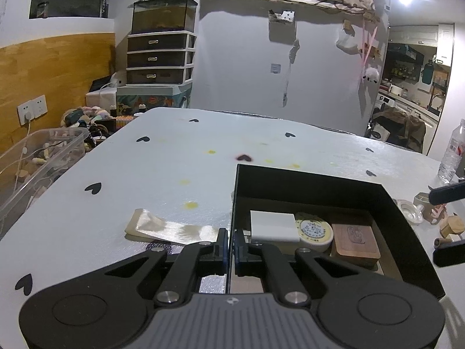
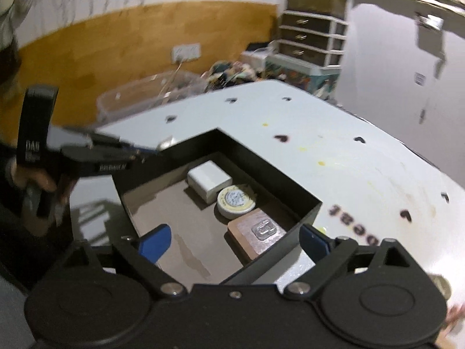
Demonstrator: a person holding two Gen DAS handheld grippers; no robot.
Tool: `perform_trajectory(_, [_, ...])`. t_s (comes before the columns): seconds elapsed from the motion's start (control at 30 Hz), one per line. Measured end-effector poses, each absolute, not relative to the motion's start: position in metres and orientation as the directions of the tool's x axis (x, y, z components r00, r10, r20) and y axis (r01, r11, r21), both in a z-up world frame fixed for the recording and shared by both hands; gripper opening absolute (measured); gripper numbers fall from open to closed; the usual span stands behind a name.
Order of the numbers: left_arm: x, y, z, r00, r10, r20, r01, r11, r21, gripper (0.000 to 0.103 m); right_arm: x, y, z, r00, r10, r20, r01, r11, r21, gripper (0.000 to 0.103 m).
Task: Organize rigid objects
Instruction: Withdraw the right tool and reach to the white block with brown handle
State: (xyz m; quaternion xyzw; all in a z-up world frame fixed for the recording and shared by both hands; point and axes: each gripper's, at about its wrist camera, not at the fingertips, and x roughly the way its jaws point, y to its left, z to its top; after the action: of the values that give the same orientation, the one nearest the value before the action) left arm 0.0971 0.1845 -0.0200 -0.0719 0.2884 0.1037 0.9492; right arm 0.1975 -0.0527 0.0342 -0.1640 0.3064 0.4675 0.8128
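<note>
Item: white table [image 1: 174, 174] with black heart marks, carrying the lot. Item: black box [image 1: 319, 186], open-topped, sitting near the table's front right corner. Item: white block [image 1: 273, 225], round cream tin [image 1: 314, 229] and wooden block [image 1: 354, 240], lying in a row along one inner wall of the box, each just beside the next; the rest of the box floor is showing bare. Item: loose small pieces [image 1: 447, 226], wooden and metallic, lying outside the box toward the table's right edge, not yet stowed. Item: clear packet [image 1: 162, 228], lying flat on the table just left of the box. Item: left gripper [image 1: 230, 250], jaws pinched nearly together across the box's left wall, apparently clamping that wall and steadying the box. Item: right gripper [image 2: 235, 240], jaws spread wide and carrying nothing, hovering over the box's near corner; one blue pad is over the box floor, the other is outside the wall. Step in hand, as judged: between placements, with three pieces stowed. Next move is calling for the empty claw to be swinging out to the loose pieces, closing on one and bringing it to the bare floor.
</note>
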Motion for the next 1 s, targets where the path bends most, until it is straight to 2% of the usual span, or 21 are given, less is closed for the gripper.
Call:
perform_trajectory(0.13, [0.096, 0.183, -0.02, 0.811, 0.163, -0.562, -0.245, 0.967, -0.073, 0.003, 0.188, -0.068, 0.028, 0.469, 0.66, -0.587, -0.805, 0.592, 0.023, 0.103])
perform_trajectory(0.3, [0.096, 0.182, -0.02, 0.81, 0.173, -0.56, -0.255, 0.964, -0.071, 0.003, 0.176, -0.087, 0.013, 0.564, 0.652, -0.506, -0.75, 0.662, 0.018, 0.103])
perform_trajectory(0.63, [0.095, 0.182, -0.02, 0.809, 0.177, -0.561, -0.26, 0.963, -0.071, 0.003, 0.181, -0.129, -0.023, 0.713, 0.479, -0.513, -0.507, 0.857, 0.095, 0.103])
perform_trajectory(0.8, [0.095, 0.182, -0.02, 0.81, 0.178, -0.559, -0.262, 0.962, -0.073, 0.003, 0.182, -0.151, -0.035, 0.807, 0.313, -0.501, -0.332, 0.942, 0.052, 0.103])
perform_trajectory(1.0, [0.094, 0.182, -0.021, 0.81, 0.179, -0.559, -0.263, 0.962, -0.072, 0.003, 0.204, -0.183, -0.046, 0.81, 0.2, -0.551, -0.151, 0.979, 0.134, 0.103])
